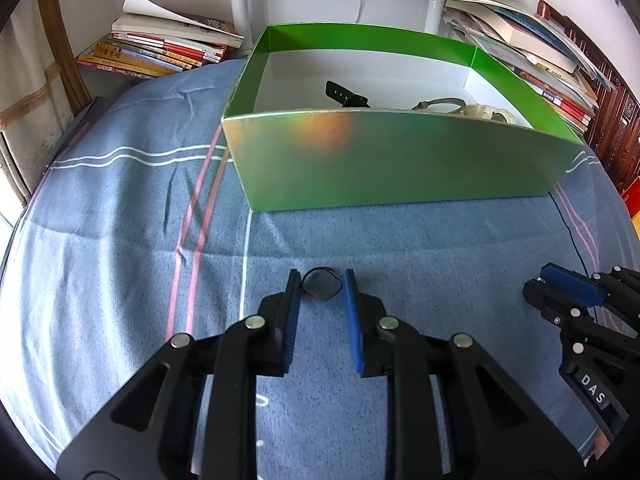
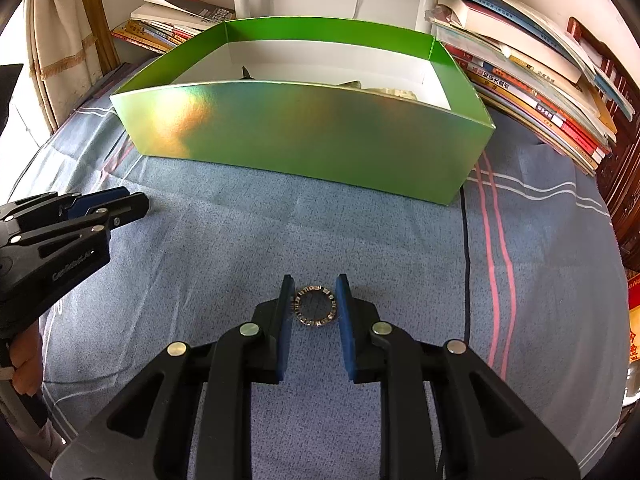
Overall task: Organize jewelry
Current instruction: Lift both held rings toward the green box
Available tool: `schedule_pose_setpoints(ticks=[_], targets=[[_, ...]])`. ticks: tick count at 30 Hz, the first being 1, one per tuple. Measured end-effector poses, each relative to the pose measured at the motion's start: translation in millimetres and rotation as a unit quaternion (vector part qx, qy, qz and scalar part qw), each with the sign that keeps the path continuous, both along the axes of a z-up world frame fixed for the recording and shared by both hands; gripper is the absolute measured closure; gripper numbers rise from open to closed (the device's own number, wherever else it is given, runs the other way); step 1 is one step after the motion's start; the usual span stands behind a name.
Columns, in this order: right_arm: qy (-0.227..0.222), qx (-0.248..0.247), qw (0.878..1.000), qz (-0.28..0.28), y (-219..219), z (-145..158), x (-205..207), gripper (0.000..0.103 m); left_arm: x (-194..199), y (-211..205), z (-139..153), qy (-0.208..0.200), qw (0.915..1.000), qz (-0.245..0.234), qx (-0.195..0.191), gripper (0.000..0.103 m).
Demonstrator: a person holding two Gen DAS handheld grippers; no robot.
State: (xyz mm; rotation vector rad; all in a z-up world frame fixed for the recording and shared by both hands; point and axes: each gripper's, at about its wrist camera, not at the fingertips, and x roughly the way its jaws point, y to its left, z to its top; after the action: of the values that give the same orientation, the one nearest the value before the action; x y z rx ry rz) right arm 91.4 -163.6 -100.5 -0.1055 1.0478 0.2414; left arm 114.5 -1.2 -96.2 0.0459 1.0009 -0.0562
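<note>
your left tongs (image 1: pixel 321 289) sit low over the blue striped cloth (image 1: pixel 120 240), their blue pads closed in on a plain dark ring (image 1: pixel 321 288) that lies flat on the cloth. both pads touch the ring's outer edge, one on each side, so the ring is pinched right at the tips. ahead of it, well apart, stands the green box (image 1: pixel 400 160), open on top, with a black strap (image 1: pixel 344 96) and a pale watch (image 1: pixel 472 111) lying inside on its white floor. further right, your right tongs (image 2: pixel 316 304) are drawn in just as narrowly around a patterned ring (image 2: pixel 316 307), which also lies flat on the cloth between the tips; the left pad touches its rim and the right pad meets it on the other side. the same green box stands beyond it, nearer your left. stacks of books (image 2: pixel 540 92) flank the box at the back.
</note>
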Motion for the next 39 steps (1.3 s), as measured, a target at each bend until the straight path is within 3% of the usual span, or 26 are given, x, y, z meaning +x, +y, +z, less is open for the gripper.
schedule_pose_setpoints(ticks=[33,39], targets=[[0.001,0.003,1.000,-0.024,-4.4,-0.3,0.1,0.082,-12.3,-7.2,-1.7,0.003,0.9998,-0.013,0.015,0.081],[-0.017,0.006,0.999,-0.033,-8.4,12.3,-2.8,0.082,-19.8,-7.3,11.1,-0.017,0.9996,-0.013,0.017,0.082]])
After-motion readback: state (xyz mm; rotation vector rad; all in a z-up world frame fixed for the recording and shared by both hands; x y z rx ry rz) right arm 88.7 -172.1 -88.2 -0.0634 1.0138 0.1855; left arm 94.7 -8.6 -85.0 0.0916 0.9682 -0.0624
